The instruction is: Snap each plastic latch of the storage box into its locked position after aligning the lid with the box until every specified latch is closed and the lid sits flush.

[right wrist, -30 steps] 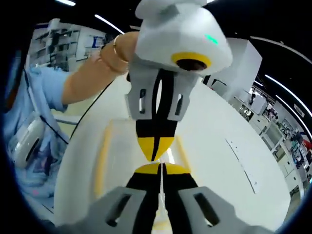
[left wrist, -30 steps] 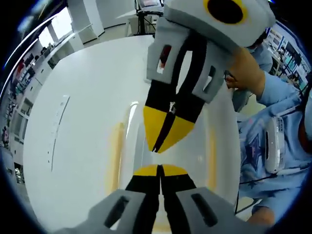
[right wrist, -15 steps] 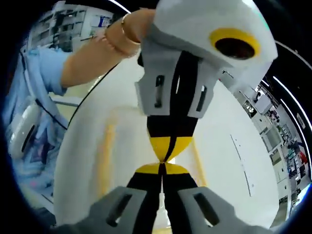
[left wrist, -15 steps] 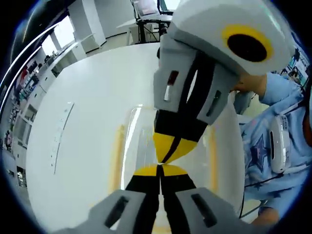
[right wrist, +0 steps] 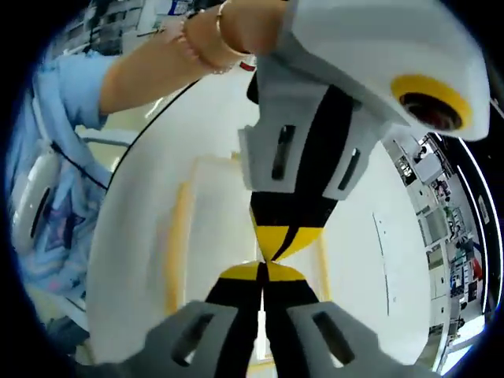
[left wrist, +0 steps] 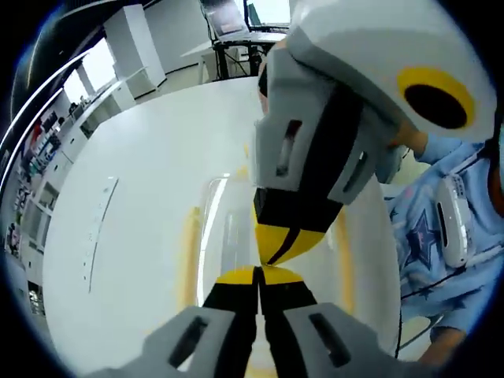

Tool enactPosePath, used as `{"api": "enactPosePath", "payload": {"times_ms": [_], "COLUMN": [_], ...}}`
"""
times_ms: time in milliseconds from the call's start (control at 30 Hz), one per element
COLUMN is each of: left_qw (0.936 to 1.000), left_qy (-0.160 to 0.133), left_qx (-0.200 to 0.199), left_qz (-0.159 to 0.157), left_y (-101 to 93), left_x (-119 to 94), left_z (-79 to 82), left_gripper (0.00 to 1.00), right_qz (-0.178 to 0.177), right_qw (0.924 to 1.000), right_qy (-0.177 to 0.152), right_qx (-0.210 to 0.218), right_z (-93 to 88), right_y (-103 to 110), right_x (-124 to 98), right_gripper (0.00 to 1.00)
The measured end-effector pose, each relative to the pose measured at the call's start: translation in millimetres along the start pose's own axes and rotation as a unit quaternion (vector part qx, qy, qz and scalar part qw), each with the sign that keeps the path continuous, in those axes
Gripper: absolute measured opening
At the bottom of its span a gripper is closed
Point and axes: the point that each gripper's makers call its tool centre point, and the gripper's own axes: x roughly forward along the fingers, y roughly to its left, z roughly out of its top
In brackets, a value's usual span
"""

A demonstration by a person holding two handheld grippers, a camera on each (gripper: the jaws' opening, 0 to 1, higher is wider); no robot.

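Tools, left (left wrist: 258,272) and right (right wrist: 261,269), are closed empty, tip to tip above the box (left wrist: 216,228); latches (left wrist: 187,252) should be pressed squarely.

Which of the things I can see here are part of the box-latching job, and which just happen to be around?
Part of the job:
storage box with yellow edges
left gripper, shut
right gripper, shut

Just around:
white table
desk with monitors
shelves

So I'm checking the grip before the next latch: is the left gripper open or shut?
Shut. In the left gripper view, the left gripper shows its yellow tips pressed together with no gap, meeting the right gripper tip to tip.
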Motion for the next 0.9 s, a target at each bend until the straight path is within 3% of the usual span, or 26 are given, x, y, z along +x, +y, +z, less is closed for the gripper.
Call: {"api": "enactPosePath", "payload": {"times_ms": [300,533,767,800,833,900], "left_qw": [0.9975,0.9907,0.9855,0.984,0.9786,0.9732], "left_qy": [-0.06,-0.115,-0.145,-0.154,-0.187,-0.21], "left_qx": [-0.026,-0.056,-0.07,-0.073,-0.07,-0.086], "left_qz": [0.028,0.047,0.052,0.053,0.05,0.039], "left_y": [6.1,7.8,5.1,5.3,5.8,4.2], "left_x": [-22.8,-52.8,-54.6,-54.9,-57.2,-61.4], "left_z": [-22.2,-38.9,-64.0,-65.1,-58.6,-62.0], "left_gripper": [0.04,0.06,0.04,0.02,0.02,0.01], "right_qz": [0.008,0.008,0.008,0.008,0.008,0.011], "right_qw": [0.9999,0.9999,0.9999,0.9999,1.0,0.9999], "right_qy": [0.006,-0.008,-0.008,-0.006,-0.005,-0.004], "right_qx": [-0.004,0.001,0.001,-0.001,-0.002,-0.001], "right_z": [-0.9,-1.6,0.1,0.3,0.2,0.8], "right_y": [-1.8,-2.5,-2.2,-2.1,-2.2,-2.6], "right_x": [0.4,0.3,0.7,0.8,0.9,1.2], "right_gripper": [0.0,0.0,0.0,0.0,0.0,0.0]}}
